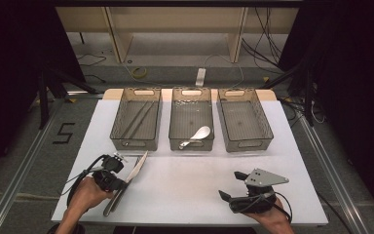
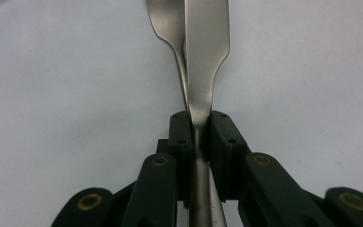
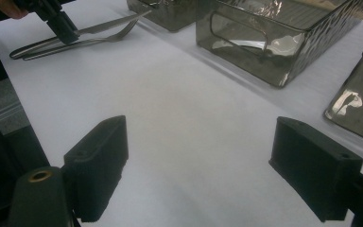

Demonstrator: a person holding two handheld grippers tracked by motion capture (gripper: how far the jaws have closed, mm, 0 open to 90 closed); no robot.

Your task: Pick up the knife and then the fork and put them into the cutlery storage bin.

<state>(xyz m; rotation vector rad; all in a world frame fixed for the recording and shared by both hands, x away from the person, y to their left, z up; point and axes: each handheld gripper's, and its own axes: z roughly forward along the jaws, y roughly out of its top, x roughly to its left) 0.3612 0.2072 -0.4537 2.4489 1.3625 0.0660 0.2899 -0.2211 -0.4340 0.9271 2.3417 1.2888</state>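
A steel table knife (image 1: 137, 167) lies slanted at the front left of the white mat (image 1: 190, 185). My left gripper (image 1: 121, 182) is shut on its handle. In the left gripper view the pads (image 2: 179, 132) press on the knife (image 2: 207, 56) just below the blade, and a second utensil (image 2: 166, 19) shows behind it. The right gripper view shows that second piece as a fork (image 3: 111, 36) lying under the knife (image 3: 108, 22), with the left gripper (image 3: 64, 27) on them. My right gripper (image 1: 229, 185) rests open at the front right, with nothing between its jaws (image 3: 198, 137).
Three smoky clear bins stand in a row at the back of the mat. The left bin (image 1: 115, 122) holds thin rods. A white spoon (image 1: 197, 135) lies in the middle bin (image 1: 191, 92). No contents show in the right bin (image 1: 268, 124). Cables lie on the floor behind.
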